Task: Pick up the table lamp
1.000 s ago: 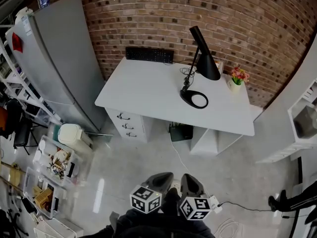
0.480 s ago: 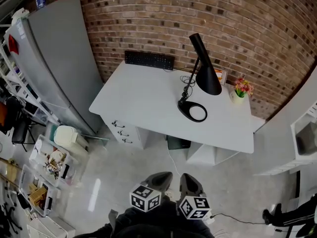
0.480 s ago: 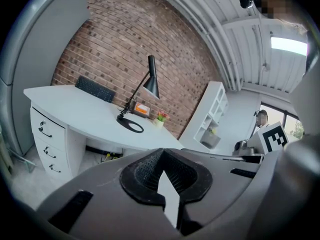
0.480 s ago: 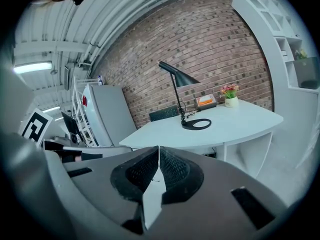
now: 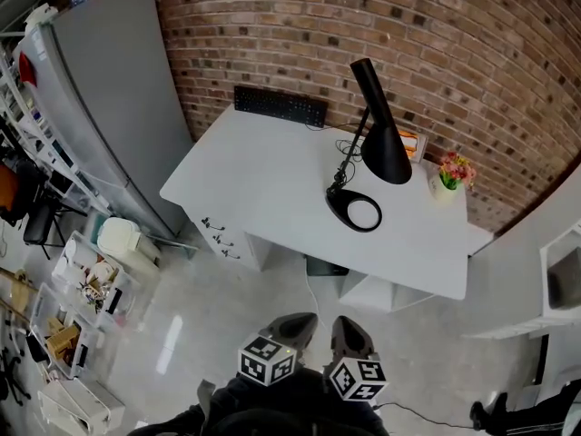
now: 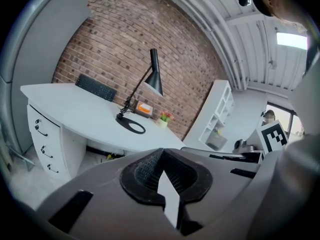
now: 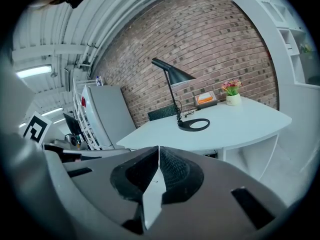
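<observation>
A black table lamp (image 5: 377, 139) with a ring base (image 5: 356, 212) and a cone shade stands on the white desk (image 5: 263, 175) against the brick wall; the same lamp (image 6: 145, 86) (image 7: 175, 89) shows in both gripper views. My left gripper (image 5: 292, 328) and right gripper (image 5: 349, 332) hang side by side at the bottom of the head view, over the floor and well short of the desk. Both are shut with nothing between the jaws (image 6: 161, 156) (image 7: 158, 154).
A black keyboard (image 5: 280, 105) lies at the desk's back edge, and a small flower pot (image 5: 450, 175) and an orange box (image 5: 410, 143) sit near the lamp. A tall grey cabinet (image 5: 100, 98) stands left, shelving (image 5: 54, 280) with clutter beside it, white shelves (image 5: 554, 271) right. Drawers sit under the desk.
The desk and lamp have shifted lower and grown slightly larger in the head view as I came closer. Both grippers stay shut at the bottom of the frame.
</observation>
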Motion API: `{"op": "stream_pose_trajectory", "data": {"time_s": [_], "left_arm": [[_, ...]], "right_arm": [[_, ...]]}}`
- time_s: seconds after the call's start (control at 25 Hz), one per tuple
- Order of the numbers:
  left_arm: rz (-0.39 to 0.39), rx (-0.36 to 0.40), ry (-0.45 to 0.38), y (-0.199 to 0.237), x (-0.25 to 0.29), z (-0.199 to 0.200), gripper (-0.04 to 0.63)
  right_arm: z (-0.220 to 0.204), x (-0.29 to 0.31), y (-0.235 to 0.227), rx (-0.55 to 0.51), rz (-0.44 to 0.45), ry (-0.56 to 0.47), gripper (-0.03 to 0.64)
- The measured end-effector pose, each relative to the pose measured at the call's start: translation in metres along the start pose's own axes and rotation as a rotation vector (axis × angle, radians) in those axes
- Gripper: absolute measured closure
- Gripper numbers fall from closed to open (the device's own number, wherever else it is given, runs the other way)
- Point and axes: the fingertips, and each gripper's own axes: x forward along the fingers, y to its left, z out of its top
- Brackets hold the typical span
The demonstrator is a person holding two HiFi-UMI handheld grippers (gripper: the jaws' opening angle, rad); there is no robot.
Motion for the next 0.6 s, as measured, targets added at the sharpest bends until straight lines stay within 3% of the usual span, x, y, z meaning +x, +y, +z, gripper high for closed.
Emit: {"op": "stream_pose_trajectory", "data": {"time_s": [0.6], "left_arm": [[0.091,-0.034,0.009,0.012,-0.009,-0.005,0.592]], "right_arm": [[-0.006,0.015,0.004,0.039,0.072,0.038,0.604]]}}
